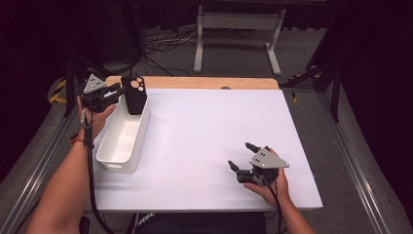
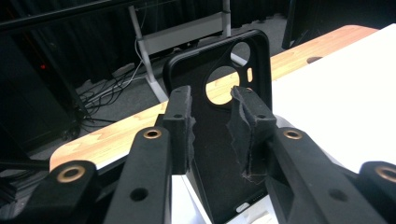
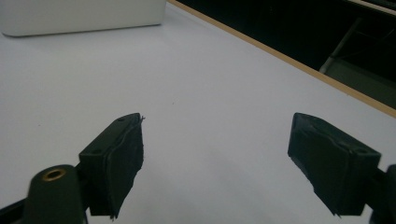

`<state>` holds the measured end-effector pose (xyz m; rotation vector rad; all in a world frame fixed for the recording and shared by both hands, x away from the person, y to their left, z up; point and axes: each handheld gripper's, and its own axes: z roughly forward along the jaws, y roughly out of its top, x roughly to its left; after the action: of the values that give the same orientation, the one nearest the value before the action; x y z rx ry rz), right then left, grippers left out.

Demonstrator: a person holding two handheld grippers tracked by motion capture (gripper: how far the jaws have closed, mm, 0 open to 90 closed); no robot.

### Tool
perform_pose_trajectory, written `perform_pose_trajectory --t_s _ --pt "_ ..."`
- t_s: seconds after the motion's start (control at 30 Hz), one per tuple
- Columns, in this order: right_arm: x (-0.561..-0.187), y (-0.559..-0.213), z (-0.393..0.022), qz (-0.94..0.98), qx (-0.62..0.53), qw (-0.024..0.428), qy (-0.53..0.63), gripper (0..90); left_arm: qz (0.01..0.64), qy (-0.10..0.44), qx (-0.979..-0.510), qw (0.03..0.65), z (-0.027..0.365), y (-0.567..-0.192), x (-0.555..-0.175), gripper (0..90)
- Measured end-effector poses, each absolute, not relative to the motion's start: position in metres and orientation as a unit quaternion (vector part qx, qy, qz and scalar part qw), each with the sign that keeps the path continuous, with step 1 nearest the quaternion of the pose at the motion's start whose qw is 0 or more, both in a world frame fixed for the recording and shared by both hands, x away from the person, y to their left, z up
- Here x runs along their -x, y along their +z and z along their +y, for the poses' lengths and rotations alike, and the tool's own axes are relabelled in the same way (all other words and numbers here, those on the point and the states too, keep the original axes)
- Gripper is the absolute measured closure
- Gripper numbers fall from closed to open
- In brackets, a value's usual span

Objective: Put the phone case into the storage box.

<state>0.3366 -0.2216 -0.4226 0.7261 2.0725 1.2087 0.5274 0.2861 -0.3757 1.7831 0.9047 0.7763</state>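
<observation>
Phone case (image 1: 134, 94), black, stands upright in the far end of the white bin (image 1: 122, 141), leaning against the bin's end wall, camera cutouts at the top. Left gripper (image 1: 117, 91) sits just beside it; in the left gripper view the case (image 2: 224, 121) lies straight ahead of the jaws, its hollow inner side facing them. Jaws stand a little apart, with a gap between the pads (image 2: 180, 126) and the case, so nothing is clamped. Judgement: the case is propped on end so it takes little room in the bin and stays easy to pinch by an edge; the left hand looks to be letting go.

Right gripper (image 1: 241, 156) rests low on the white surface (image 1: 204, 131), well apart from the bin. Its jaws are wide apart and hold nothing; bare surface lies between them in the right gripper view. Likely parked out of the way.
</observation>
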Motion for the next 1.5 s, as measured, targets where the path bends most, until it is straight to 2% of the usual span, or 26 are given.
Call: perform_pose_trajectory --t_s 0.87,1.5 --pt "-0.337 -0.415 -0.219 0.786 -0.264 0.315 0.462 19.1 0.365 0.344 -0.711 0.492 0.282 -0.358 -0.502 46.2" --pt "-0.334 -0.414 -0.221 0.787 -0.261 0.321 0.458 19.2 0.349 0.336 -0.708 0.514 0.274 -0.353 -0.487 17.9"
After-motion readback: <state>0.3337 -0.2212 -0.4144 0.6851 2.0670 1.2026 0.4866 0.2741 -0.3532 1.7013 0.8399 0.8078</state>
